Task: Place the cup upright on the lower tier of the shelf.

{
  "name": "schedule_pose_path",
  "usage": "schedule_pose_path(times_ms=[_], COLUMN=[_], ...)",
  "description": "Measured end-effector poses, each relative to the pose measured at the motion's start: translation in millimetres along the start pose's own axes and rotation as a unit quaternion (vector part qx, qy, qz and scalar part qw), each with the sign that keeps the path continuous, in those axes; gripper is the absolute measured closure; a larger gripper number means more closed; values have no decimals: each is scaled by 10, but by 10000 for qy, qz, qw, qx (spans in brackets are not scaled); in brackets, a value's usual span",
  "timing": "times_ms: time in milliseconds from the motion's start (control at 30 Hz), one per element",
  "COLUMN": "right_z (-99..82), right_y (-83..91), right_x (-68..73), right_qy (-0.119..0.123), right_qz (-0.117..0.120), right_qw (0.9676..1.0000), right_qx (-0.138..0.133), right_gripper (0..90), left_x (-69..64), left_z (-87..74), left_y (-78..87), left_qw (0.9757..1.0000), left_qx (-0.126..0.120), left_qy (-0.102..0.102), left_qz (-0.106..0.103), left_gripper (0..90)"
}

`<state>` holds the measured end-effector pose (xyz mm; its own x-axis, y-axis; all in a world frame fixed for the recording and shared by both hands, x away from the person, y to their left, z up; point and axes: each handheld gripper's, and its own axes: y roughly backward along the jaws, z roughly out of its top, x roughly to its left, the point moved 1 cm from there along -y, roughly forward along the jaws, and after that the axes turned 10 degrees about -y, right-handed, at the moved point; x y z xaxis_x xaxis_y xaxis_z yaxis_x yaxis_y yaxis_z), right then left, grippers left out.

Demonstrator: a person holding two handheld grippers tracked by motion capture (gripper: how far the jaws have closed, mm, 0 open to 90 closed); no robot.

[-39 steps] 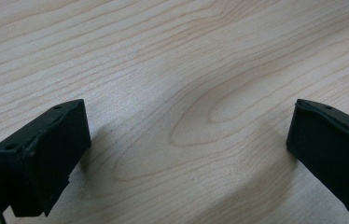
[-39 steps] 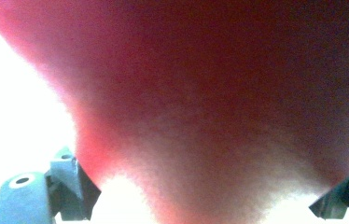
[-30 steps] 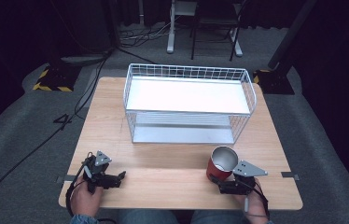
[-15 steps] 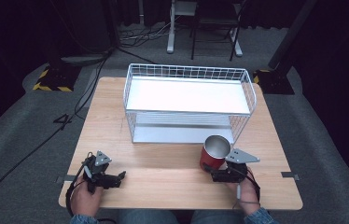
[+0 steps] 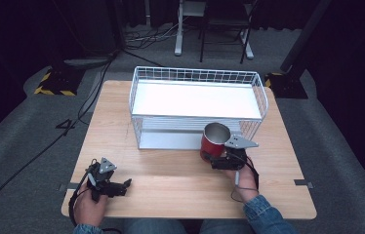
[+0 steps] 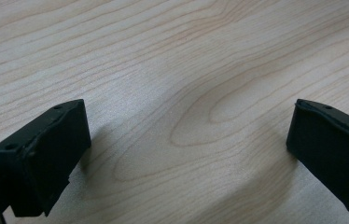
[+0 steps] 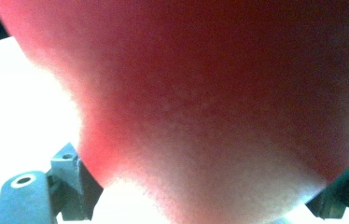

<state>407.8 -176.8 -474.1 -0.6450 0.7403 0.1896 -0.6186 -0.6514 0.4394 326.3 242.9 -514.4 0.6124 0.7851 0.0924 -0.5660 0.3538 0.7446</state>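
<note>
- right gripper [image 5: 213, 158] has its jaws pinching a red cup [image 5: 213, 140], lifted off the desk [image 5: 180, 190] and sitting right in front of the white wire basket [image 5: 197, 105]
- cup's open top faces up, shiny metal inside
- in the right gripper view the red cup [image 7: 219, 93] is a big blur, super close to the lens
- left gripper [image 5: 120, 187] rests low at the near left of the desk, jaws spread wide with nothing but bare wood [image 6: 182, 79] between them
- the two grippers are well apart
</note>
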Motion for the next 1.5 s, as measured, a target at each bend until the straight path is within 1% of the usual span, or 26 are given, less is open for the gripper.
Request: schedule_pose_path(times_ms=[67, 133, 167, 233, 267, 300, 333, 367, 400, 467, 500, 533, 567, 600, 667, 700, 733, 900, 933, 967, 1133, 1200, 1367, 1500], right_z=[56, 68, 105, 136, 136, 174, 174, 209, 226, 242, 275, 275, 299, 299, 316, 323, 322, 309, 301, 300, 280, 285, 287, 279], right_y=[-134, -164, -255, -327, -327, -405, -405, -475, -509, -540, -600, -600, -647, -647, -701, -747, -775, -875, -920, -928, -948, -950, -943, -942], right_x=[-10, -11, -10, -11, -11, -16, -16, -20, -25, -28, -27, -27, -33, -33, -21, -23, -24, -36, -55, -58, -59, -55, -56, -60], right_qy=[26, 43, 52, 15, 15, -15, -15, -39, -29, -29, -13, -13, 43, 43, 61, 159, 169, 84, 44, 32, 103, 145, 139, 144], right_qz=[-77, -95, -99, -95, -95, -110, -110, -132, -143, -159, -218, -218, -245, -245, -296, -353, -361, -436, -441, -438, -484, -508, -567, -561], right_qw=[10000, 9999, 9999, 10000, 10000, 9999, 9999, 9999, 9999, 9998, 9997, 9997, 9996, 9996, 9995, 9991, 9991, 9988, 9988, 9988, 9984, 9982, 9979, 9978], right_qx=[12, 17, -5, -13, -13, -24, -24, -54, -71, -82, -72, -72, -108, -108, -127, -155, -168, -185, -206, -213, -284, -273, -273, -309], right_gripper=[167, 167, 167, 167, 167, 167, 167, 167, 167, 167, 167, 167, 167, 167, 167, 166, 166, 166, 166, 165, 162, 162, 161, 160], left_x=[0, 1, 0, 0, 0, 0, 0, 0, 0, 0, 2, 2, 1, 1, 1, 1, 1, 1, 1, 2, 0, 0, 0, 1], left_z=[0, 0, 0, 0, 0, 0, 0, 0, 0, 0, 0, 0, 0, 0, 0, 0, 0, 0, 0, 0, 0, 0, 0, 0], left_y=[0, 0, -1, 0, 0, 0, 0, 0, 0, 0, 0, 0, 0, 0, 0, 0, 0, 0, 0, 0, 0, 0, 0, 0], left_qw=[10000, 10000, 10000, 10000, 10000, 10000, 10000, 10000, 10000, 10000, 10000, 10000, 10000, 10000, 10000, 10000, 10000, 10000, 10000, 10000, 10000, 10000, 10000, 10000], left_qx=[0, -2, -4, -3, -3, -2, -2, -3, 0, -3, -2, -2, -2, -2, -2, -1, -2, 2, -2, 0, 1, 1, -2, -2], left_qy=[-2, -8, 1, 0, 0, 0, 0, 0, -1, 0, -9, -9, -1, -1, 0, -2, 0, -5, 0, -10, -1, -1, 1, -1], left_qz=[1, -2, -2, -2, -2, -2, -2, -2, 0, -3, -5, -5, -6, -6, -5, -3, -4, -4, -5, -7, -2, -2, -4, -5], left_gripper=[0, 0, 0, 0, 0, 0, 0, 0, 0, 0, 0, 0, 0, 0, 0, 0, 0, 0, 0, 0, 0, 0, 0, 0])
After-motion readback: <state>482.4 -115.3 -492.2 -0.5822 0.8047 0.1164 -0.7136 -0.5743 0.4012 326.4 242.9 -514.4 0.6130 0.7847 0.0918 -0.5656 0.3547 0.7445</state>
